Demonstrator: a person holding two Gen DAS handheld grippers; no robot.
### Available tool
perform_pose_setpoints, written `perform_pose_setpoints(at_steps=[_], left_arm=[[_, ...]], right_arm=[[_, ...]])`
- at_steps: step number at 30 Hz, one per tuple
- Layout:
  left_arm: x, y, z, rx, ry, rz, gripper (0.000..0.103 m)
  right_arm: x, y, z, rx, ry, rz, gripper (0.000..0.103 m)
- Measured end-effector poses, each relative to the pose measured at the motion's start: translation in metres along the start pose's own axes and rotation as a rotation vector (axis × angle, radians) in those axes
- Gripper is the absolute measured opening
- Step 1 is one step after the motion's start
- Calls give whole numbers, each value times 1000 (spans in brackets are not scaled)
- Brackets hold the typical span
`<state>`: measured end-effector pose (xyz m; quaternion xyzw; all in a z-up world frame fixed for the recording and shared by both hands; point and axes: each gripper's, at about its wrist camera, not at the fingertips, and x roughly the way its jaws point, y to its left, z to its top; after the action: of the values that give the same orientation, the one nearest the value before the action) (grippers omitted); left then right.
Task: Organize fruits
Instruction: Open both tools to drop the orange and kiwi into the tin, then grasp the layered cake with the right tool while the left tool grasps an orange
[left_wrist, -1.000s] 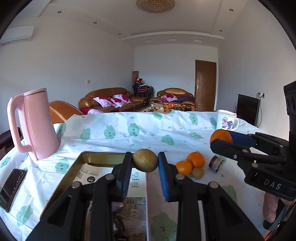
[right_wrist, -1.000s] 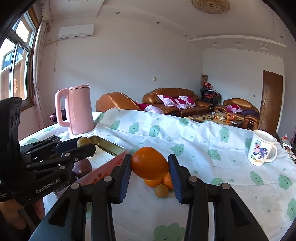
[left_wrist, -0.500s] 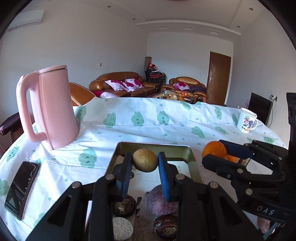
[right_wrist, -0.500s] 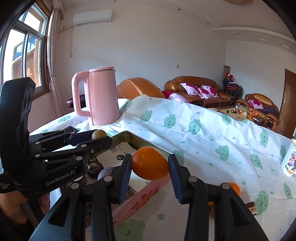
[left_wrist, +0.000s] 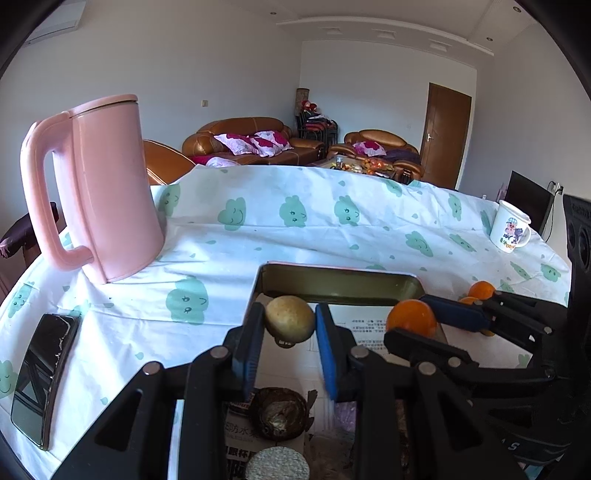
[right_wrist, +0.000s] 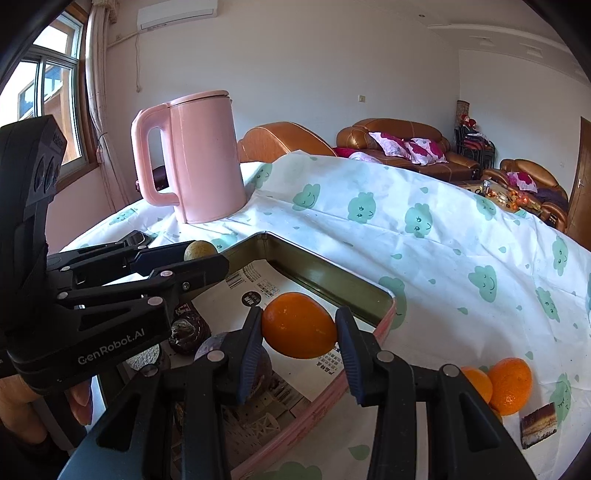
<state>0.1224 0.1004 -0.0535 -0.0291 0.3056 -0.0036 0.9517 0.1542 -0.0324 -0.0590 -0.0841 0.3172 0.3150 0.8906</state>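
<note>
Orange, round fruit (right_wrist: 298, 325) clenched in our right gripper (right_wrist: 298, 328) and the yellow-brown fruit (left_wrist: 290, 319) gripped by our left gripper (left_wrist: 290, 325) have both swung over the shallow metal tray (left_wrist: 340, 282), ready to drop.

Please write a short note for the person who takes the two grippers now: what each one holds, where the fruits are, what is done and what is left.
Left gripper: jaws shut on a yellowish-brown fruit, held above the tin tray.
Right gripper: jaws shut on an orange, also above the tray.
Done: several dark fruits already lie in the tray on its paper lining.
Left: neither held fruit is released yet; lower and let go of both. Two more oranges sit on the tablecloth right of the tray, beside a slice of cake.
</note>
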Motion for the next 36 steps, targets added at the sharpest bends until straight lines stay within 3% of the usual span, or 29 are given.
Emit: perform_pose_setpoints(at_steps=[7,12,14,17,21,27,33,36], left_arm=[[3,-1,1,9,5,9,30],[-4,-4,2,9,-23,25,55],[-11,-5,2,1,-48,20,61],[-25,-13,2,3,-83,7,64],[-42,-35,1,27,-136,-23,75],[-48,-90,0,98,-157,-102,75],[-31,-141,-6,173,-105,-154,75],[-19,-158,-9,201,-77,-156,75]], right_arm=[[6,2,-1,6,23,19,43],[-4,0,-2,14,6,27,53],[-15,-2,-3,13,-16,20,60],[-40,-14,-6,20,-57,5,60],[-73,-51,-20,27,-75,-108,61],[-98,-126,-49,114,-26,-308,61],[-91,-164,-68,200,53,-306,61],[-91,-166,-69,216,50,-275,61]])
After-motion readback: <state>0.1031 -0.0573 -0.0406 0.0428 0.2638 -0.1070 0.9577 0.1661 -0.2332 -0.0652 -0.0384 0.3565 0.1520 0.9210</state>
